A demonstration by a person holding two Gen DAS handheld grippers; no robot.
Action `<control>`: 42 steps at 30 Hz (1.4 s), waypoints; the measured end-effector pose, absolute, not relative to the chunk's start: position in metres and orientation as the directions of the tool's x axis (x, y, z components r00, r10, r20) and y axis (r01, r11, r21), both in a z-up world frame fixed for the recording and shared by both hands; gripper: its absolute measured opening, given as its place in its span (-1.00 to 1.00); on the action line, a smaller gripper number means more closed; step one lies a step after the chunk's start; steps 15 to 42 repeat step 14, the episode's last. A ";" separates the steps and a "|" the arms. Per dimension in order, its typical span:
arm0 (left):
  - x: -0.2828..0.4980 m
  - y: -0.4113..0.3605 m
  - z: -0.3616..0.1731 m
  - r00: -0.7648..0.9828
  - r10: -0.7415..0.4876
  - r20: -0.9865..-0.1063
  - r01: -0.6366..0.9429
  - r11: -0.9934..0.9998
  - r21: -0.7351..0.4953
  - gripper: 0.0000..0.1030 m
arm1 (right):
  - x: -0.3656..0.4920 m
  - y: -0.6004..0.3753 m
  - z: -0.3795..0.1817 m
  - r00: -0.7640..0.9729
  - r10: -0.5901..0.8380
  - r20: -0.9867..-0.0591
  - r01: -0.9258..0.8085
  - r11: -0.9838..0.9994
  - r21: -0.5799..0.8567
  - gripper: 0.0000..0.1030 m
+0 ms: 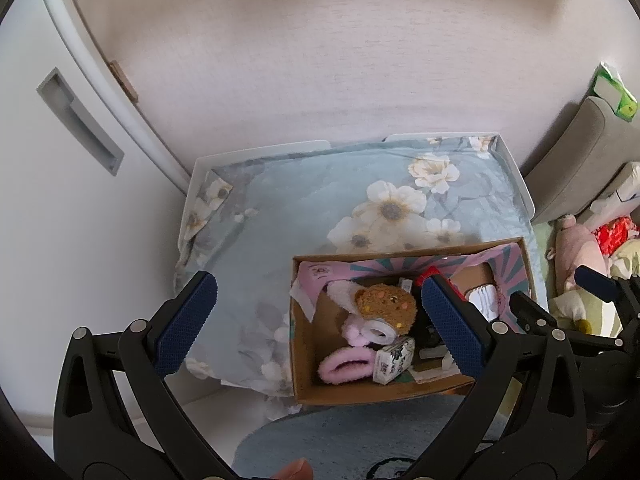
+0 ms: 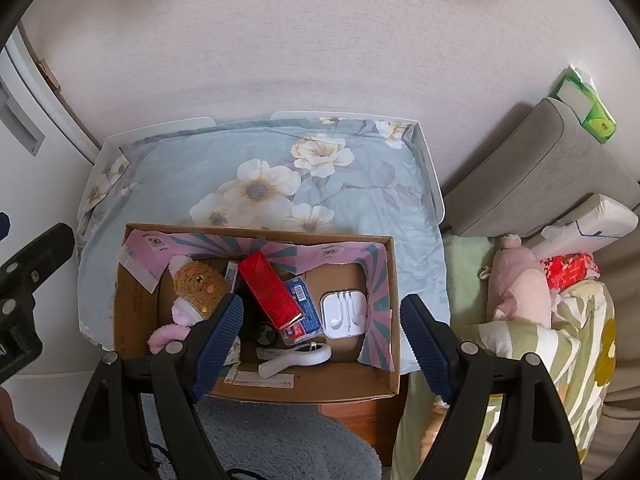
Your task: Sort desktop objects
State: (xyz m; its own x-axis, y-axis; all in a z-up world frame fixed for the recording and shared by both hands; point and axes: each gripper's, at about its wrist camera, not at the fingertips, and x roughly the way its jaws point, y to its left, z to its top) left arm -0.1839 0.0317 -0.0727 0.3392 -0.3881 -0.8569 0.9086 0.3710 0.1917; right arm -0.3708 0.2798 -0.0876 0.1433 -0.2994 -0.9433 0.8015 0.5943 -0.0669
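We hold both grippers, left [image 1: 320, 320] and right [image 2: 322, 344], released above the box [image 2: 384, 380], red carton [image 2: 268, 290] at twelve o'clock.

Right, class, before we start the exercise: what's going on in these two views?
A person holds two grippers above a cardboard box on a floral cloth. The left gripper and right gripper are both open and hold nothing. The box already holds a brown plush toy, a red carton, a white earphone case and a white handheld fan. Nothing is being gripped at this moment.
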 end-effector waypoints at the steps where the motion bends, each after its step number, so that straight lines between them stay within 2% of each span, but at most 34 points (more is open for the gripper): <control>1: -0.183 0.032 -0.073 0.339 -0.387 -0.857 0.908 0.372 0.191 0.98 | -0.370 0.280 -0.087 0.143 -0.300 -0.943 0.802 0.593 -0.067 0.51; 42: -0.191 0.033 -0.070 0.356 -0.406 -0.842 0.912 0.349 0.218 0.98 | -0.371 0.281 -0.087 0.142 -0.301 -0.943 0.803 0.591 -0.068 0.51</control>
